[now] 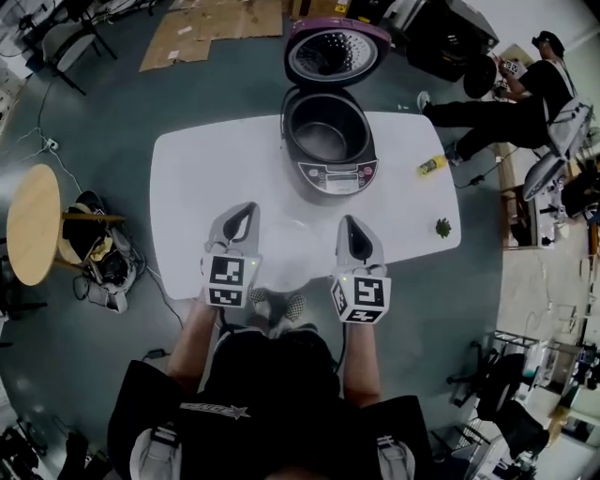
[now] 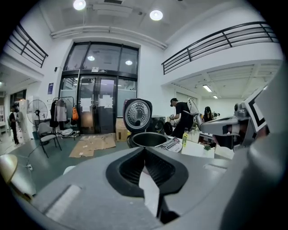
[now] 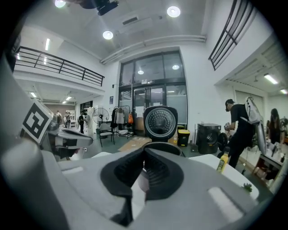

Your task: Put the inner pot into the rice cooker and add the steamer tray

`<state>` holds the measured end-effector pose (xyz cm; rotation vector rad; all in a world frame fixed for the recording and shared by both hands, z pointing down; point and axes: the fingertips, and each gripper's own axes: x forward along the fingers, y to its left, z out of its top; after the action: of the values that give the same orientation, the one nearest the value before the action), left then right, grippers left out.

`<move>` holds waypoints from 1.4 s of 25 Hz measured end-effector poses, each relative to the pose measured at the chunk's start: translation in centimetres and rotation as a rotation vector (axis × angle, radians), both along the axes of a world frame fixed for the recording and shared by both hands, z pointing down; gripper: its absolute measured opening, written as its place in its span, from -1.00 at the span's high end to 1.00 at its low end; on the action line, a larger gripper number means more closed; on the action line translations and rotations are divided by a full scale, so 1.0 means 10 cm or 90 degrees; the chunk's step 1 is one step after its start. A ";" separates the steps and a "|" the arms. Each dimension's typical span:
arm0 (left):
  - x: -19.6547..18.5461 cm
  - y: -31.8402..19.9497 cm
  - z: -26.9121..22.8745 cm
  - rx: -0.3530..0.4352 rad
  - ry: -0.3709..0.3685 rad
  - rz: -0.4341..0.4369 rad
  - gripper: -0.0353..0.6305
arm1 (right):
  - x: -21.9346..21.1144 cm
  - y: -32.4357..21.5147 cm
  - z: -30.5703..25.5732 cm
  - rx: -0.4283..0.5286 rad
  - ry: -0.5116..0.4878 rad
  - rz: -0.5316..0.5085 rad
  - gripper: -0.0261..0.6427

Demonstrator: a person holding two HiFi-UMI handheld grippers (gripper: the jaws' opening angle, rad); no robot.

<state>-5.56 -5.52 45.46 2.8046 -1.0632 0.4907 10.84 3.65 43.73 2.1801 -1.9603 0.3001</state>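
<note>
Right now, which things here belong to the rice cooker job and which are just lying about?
Job: rice cooker, its open lid, left gripper, right gripper, both shut and empty.
Lying about: yellow bottle, small green item, cardboard on the floor.

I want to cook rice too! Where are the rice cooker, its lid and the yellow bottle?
rice cooker (image 1: pixel 339 177), head view, on its front control panel.
lid (image 1: pixel 336 53), head view, middle of its open inner side.
yellow bottle (image 1: pixel 431 166), head view, middle of its body.
</note>
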 end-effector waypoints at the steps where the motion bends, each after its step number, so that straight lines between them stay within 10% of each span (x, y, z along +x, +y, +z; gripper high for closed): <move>1: -0.03 0.03 0.04 -0.006 -0.003 -0.007 0.86 | 0.00 0.01 0.05 -0.005 -0.004 -0.006 0.90; 12: -0.23 0.33 0.62 -0.083 -0.006 -0.075 0.84 | -0.15 0.13 0.71 -0.073 -0.045 -0.061 0.83; 21: -0.31 0.60 1.29 -0.180 -0.056 -0.066 0.19 | -0.32 0.30 1.40 -0.172 -0.107 -0.091 0.29; 35: -0.54 0.89 2.13 -0.287 -0.102 -0.097 0.13 | -0.37 0.54 2.33 -0.281 -0.140 -0.081 0.28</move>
<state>-10.99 3.35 66.72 2.3059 -1.0299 0.8299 7.18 9.05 67.06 1.7955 -1.8992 0.8899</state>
